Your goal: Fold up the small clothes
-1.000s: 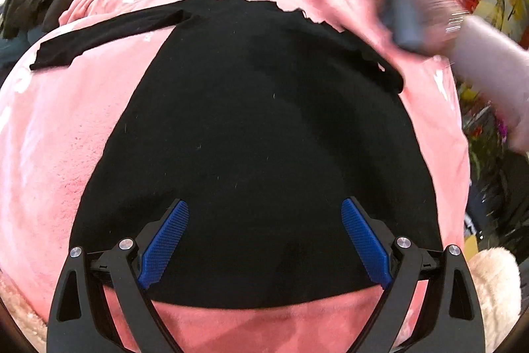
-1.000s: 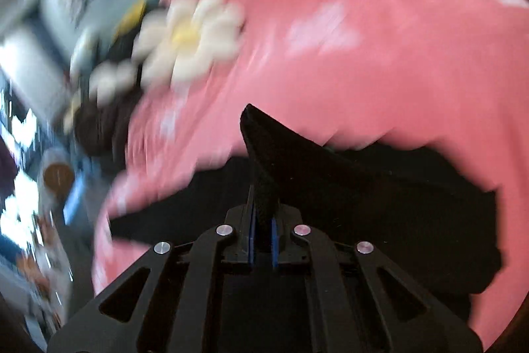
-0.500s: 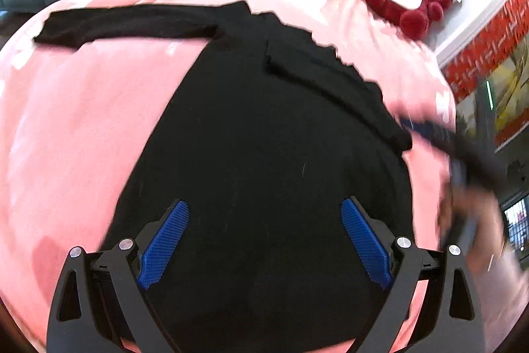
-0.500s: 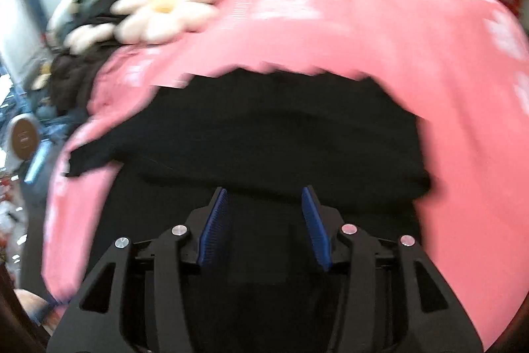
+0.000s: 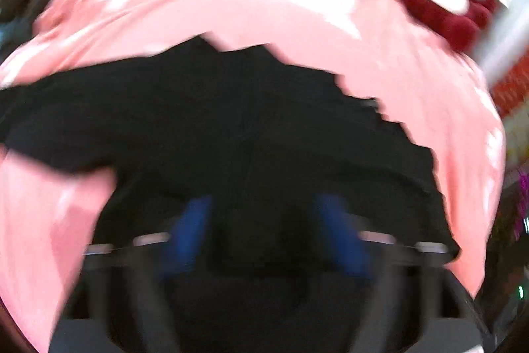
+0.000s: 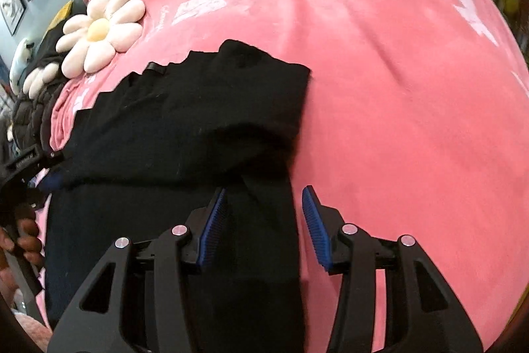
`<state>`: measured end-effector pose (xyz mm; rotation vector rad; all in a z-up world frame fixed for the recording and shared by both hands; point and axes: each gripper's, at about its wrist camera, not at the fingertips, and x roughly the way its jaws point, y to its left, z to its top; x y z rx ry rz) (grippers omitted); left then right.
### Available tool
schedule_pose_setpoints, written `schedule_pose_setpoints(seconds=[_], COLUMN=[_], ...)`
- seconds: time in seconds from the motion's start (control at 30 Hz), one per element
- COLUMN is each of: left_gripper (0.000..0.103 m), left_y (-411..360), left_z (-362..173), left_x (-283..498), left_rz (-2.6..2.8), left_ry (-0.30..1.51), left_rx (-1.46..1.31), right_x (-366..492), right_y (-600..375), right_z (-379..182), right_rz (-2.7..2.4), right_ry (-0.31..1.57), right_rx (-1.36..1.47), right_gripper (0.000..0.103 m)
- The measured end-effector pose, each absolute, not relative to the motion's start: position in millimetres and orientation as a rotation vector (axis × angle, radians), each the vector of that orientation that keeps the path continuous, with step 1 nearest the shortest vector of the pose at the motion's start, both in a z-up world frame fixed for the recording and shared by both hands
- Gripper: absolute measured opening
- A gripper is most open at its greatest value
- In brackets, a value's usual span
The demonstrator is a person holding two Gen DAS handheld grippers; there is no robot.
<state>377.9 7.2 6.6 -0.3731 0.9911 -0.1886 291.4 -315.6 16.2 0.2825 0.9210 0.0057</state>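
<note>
Two wrist views, steeply downward, close over one shared black garment point(image 5: 231, 128) point(image 6: 185, 128).

Bare pink blanket point(image 6: 396, 121) beside garment point(image 6: 185, 128)

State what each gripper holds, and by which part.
Nothing. The right gripper, jaws closing, straddles the black garment's right edge, pads apart. The left gripper, jaws closing, hangs blurred over it.

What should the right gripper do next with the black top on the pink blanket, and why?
Probably ease the right gripper down onto the black top: its jaws are closing, with the garment's right edge between them but not yet pinched, and one sleeve already lies folded across.
</note>
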Motion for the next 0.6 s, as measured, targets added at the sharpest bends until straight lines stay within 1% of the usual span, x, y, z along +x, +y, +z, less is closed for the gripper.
schedule_pose_setpoints(seconds=[0.03,0.07,0.1,0.17,0.2,0.27,0.3,0.33,0.37,0.43,0.53,0.57,0.6], left_gripper=[0.008,0.003,0.003,0.001,0.001,0.001,0.002,0.004,0.004,0.004,0.007,0.007,0.007], left_y=[3.1,1.6,1.4,4.2,9.1,18.0,20.3,23.5,26.5,28.8,32.9,34.2,33.7], left_z=[8.4,12.0,22.5,35.8,35.9,17.0,6.0,-6.3,-5.8,-5.9,-7.4,-8.3,-9.7], left_x=[385.0,388.0,391.5,394.9,399.7,409.8,413.0,412.2,406.9,403.7,397.5,395.2,396.1], left_rz=[-0.224,-0.236,-0.228,-0.211,-0.195,-0.145,-0.137,-0.135,-0.150,-0.174,-0.195,-0.197,-0.193], left_ry=[1.001,0.992,0.944,0.877,0.873,0.932,0.969,0.991,0.955,0.960,0.961,0.956,0.959], left_rx=[-0.372,-0.368,-0.342,-0.297,-0.279,-0.248,-0.239,-0.226,-0.217,-0.245,-0.282,-0.290,-0.301], right_x=[302.1,308.3,310.7,312.5,311.6,312.3,302.9,297.2,290.1,281.1,298.2,314.1,330.2], right_y=[-316.6,-319.5,-326.2,-344.0,-353.6,-380.1,-391.9,-398.8,-403.4,-405.1,-394.6,-388.0,-382.8], right_z=[16.0,19.7,28.3,36.2,27.8,-15.3,-18.1,-14.3,-5.2,14.1,36.2,40.9,42.0], right_rz=[0.018,0.020,0.007,-0.029,-0.063,-0.140,-0.114,-0.130,-0.140,-0.127,-0.054,-0.029,-0.011], right_ry=[0.919,0.902,0.863,0.802,0.821,0.971,0.934,0.938,0.924,0.874,0.864,0.875,0.886], right_rx=[0.289,0.298,0.311,0.325,0.309,0.308,0.375,0.396,0.406,0.421,0.431,0.425,0.424], right_gripper=[0.035,0.016,0.007,0.006,0.005,0.003,0.000,0.000,0.004,0.006,0.013,0.019,0.037])
